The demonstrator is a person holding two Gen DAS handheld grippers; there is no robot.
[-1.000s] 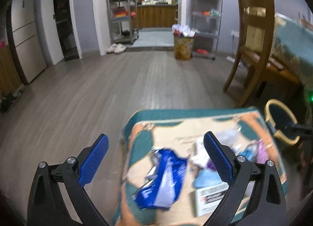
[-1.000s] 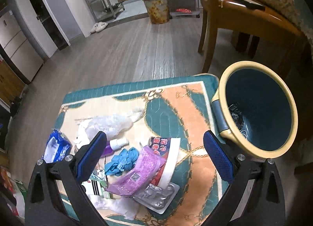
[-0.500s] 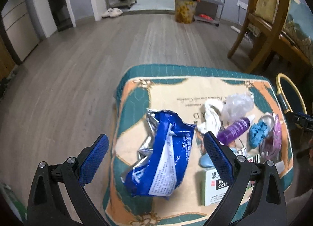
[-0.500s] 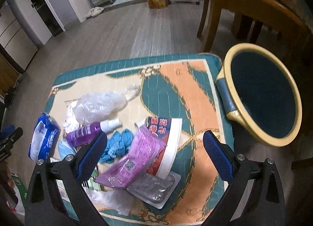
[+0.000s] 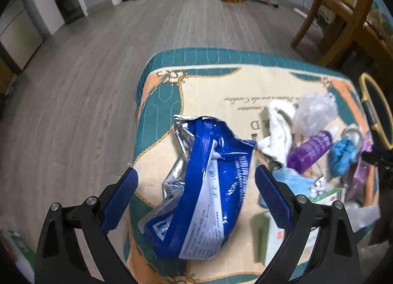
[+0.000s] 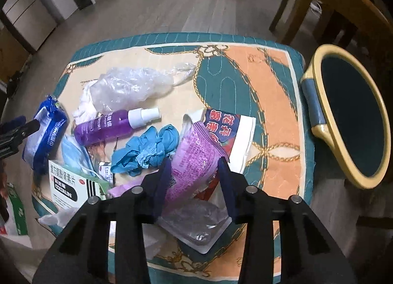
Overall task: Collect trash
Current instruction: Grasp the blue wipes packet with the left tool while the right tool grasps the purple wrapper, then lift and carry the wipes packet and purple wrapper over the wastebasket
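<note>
A low table under a teal and orange quilted cover [image 6: 277, 102] carries a scatter of rubbish, with a yellow-rimmed bin [image 6: 316, 82] standing just beside its right edge. The bin's inside is too dark to read.

On the left side of the cover lies a crumpled blue foil bag [image 5: 216, 185], the biggest piece of trash; the left gripper [image 5: 195, 198] hangs over it with its blue pads spread wide on either side, touching nothing. The bag looks light, slick and springy, so a pinch across its creased middle should hold better than one on the smooth printed face.

Nearer the bin, the right gripper [image 6: 194, 178] has its pads drawn in against a purple plastic wrapper [image 6: 194, 151], apparently gripping it near the lower end. The film looks thin and limp and will likely droop and flutter when lifted.

Around it lie a purple spray bottle [image 6: 110, 125], bunched blue gloves [image 6: 147, 148] and a clear blister tray [image 6: 196, 227], the last stiff but probably brittle.
</note>
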